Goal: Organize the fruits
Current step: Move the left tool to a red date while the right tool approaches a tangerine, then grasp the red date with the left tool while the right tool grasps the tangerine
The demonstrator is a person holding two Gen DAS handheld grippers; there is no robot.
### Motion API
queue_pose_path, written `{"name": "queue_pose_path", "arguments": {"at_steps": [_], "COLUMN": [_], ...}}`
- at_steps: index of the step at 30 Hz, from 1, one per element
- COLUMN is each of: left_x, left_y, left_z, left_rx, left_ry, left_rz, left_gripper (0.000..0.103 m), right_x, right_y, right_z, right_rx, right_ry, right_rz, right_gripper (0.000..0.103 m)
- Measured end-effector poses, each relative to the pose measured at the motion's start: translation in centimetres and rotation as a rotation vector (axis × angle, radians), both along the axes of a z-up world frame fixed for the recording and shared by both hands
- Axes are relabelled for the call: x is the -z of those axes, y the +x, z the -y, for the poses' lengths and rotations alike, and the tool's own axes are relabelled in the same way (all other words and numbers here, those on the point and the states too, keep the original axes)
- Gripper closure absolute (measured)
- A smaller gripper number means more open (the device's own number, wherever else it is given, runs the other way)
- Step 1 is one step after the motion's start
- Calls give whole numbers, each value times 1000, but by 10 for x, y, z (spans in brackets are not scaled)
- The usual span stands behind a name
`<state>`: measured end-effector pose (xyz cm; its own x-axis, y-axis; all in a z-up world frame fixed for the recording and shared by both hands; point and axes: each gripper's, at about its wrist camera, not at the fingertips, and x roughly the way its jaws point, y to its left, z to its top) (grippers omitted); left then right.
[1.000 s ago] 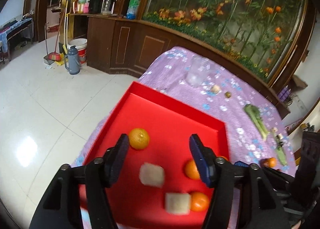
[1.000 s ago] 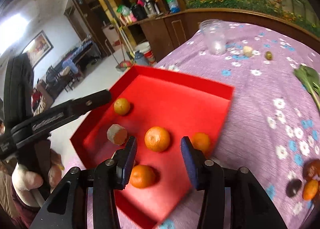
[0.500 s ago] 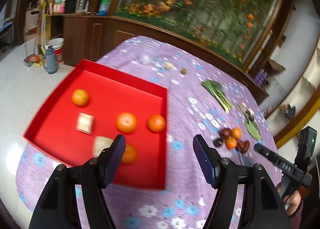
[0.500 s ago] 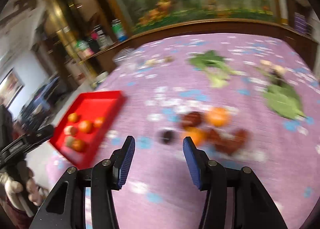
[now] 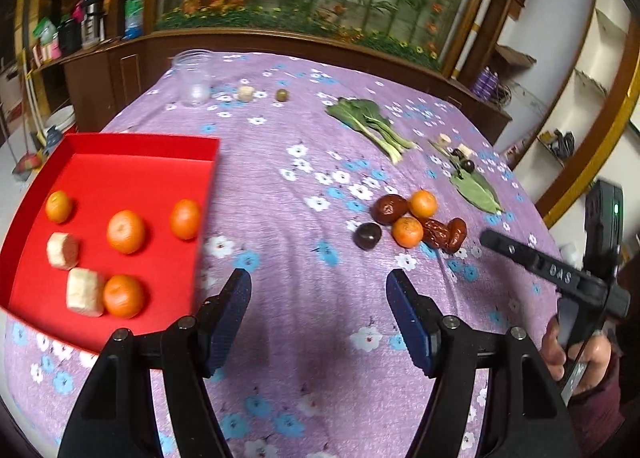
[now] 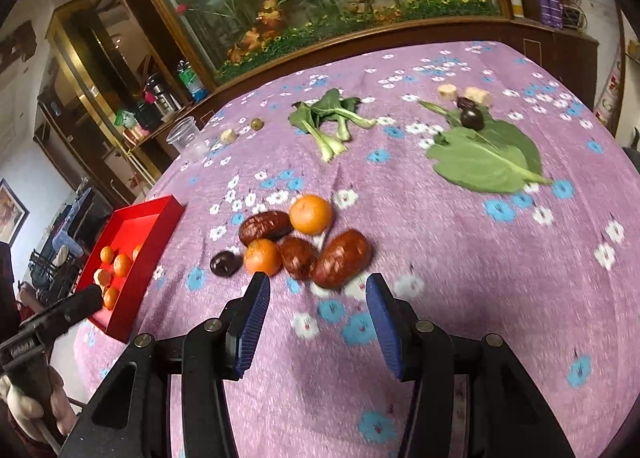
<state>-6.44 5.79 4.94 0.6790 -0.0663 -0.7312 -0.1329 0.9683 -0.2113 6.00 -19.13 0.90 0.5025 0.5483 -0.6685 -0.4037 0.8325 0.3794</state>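
A red tray at the table's left holds several oranges and two pale banana pieces; it also shows in the right wrist view. A cluster of two oranges, red dates and a dark plum lies on the purple cloth, also in the left wrist view. My right gripper is open and empty just short of the cluster. My left gripper is open and empty over bare cloth, right of the tray.
A bok choy, a big green leaf with a dark plum and banana pieces lie further back. A clear plastic cup, a small pale piece and a green fruit stand at the far left.
Both grippers swung right, away from the red tray. The right one now faces the fruit cluster closely; the left one moved from over the tray to bare cloth beside it.
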Motion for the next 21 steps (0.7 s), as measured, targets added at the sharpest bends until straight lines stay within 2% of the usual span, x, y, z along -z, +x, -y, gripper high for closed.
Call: {"name": "queue_pose_path", "arguments": {"at_steps": [7,13,18,20,21], "left_x": [5,23,37,41,43], "left_y": [46,91,120,129,134], "left_z": [18,24,29,32,34], "left_rx": [81,135,184,200,203], "left_ry": [34,22,10,15,21], "left_rz": [4,-38,-70,-81,-91], "left_gripper": [34,34,34,34,34], "right_x": [-5,19,29,31,32], "right_y": [38,75,79,79,79], "right_z": [-33,-59,-71,-72,-72], "right_rx": [-33,-24,-41,-47,-59], "right_ry": [-34,-103,-146,-151,-146], "right_rz": [26,-45,-41,-32,-39], "right_gripper": [49,49,50,63,63]}}
